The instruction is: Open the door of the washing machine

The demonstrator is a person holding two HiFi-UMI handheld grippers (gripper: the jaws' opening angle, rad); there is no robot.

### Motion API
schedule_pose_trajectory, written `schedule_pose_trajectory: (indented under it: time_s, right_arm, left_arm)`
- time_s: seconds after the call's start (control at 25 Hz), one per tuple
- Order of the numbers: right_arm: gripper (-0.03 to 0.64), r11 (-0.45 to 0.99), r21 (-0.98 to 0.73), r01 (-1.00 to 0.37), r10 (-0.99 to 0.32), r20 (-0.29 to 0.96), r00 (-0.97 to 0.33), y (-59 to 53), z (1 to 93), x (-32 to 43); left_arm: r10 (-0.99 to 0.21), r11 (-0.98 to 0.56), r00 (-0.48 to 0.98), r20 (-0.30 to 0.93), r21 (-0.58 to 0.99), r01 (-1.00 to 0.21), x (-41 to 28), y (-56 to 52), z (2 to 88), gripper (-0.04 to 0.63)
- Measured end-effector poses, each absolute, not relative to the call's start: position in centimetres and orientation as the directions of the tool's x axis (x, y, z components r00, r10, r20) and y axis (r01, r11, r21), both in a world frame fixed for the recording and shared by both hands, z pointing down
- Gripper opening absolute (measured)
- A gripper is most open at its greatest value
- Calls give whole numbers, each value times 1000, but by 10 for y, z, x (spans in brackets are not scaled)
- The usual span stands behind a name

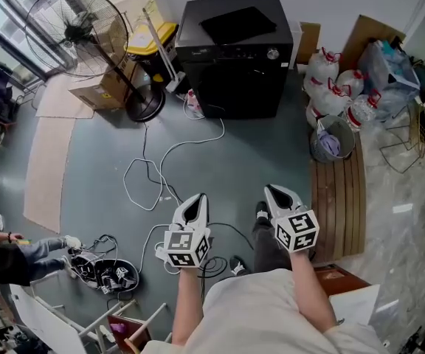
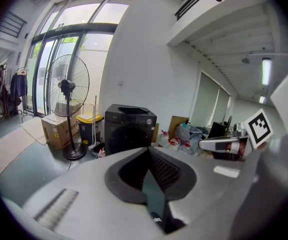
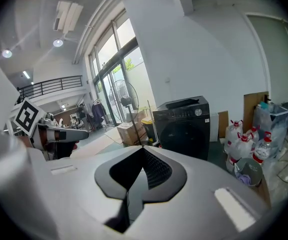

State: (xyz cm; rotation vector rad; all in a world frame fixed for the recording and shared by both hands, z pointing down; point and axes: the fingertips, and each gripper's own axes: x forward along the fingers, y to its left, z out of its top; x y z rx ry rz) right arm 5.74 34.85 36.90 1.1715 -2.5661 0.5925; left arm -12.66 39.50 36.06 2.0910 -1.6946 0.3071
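The black washing machine [image 1: 235, 57] stands against the far wall with its round front door shut. It also shows ahead in the left gripper view as the washing machine [image 2: 130, 129] and in the right gripper view as the washing machine [image 3: 184, 126]. My left gripper [image 1: 197, 199] and right gripper [image 1: 270, 190] are side by side over the grey floor, both pointing at the machine and well short of it. Each has its jaws closed together with nothing between them. The left gripper [image 2: 149, 150] and right gripper [image 3: 143, 149] show the same closed tips in their own views.
A standing fan [image 1: 76, 32], a cardboard box [image 1: 98, 87] and a yellow-lidded bin [image 1: 153, 39] stand left of the machine. Water jugs [image 1: 334, 87], a grey bucket [image 1: 332, 139] and a slatted wooden bench [image 1: 338, 205] are on the right. White cables [image 1: 153, 175] trail across the floor between me and the machine.
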Motion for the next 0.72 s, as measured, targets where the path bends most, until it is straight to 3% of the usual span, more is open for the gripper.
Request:
schedule_pose_trajectory:
  time_s: [0.48,0.72]
  right_arm:
    - [0,655,-263,-708,-575,434,-694,218,377,67]
    - [0,720,-362,-592,-454,400,-796,183,376,57]
  left_arm:
    - [-864,-110,155,479,120,-987,-101,266,359,57]
    - [-862,-68,115,494,113,-991,-97,235,353,57]
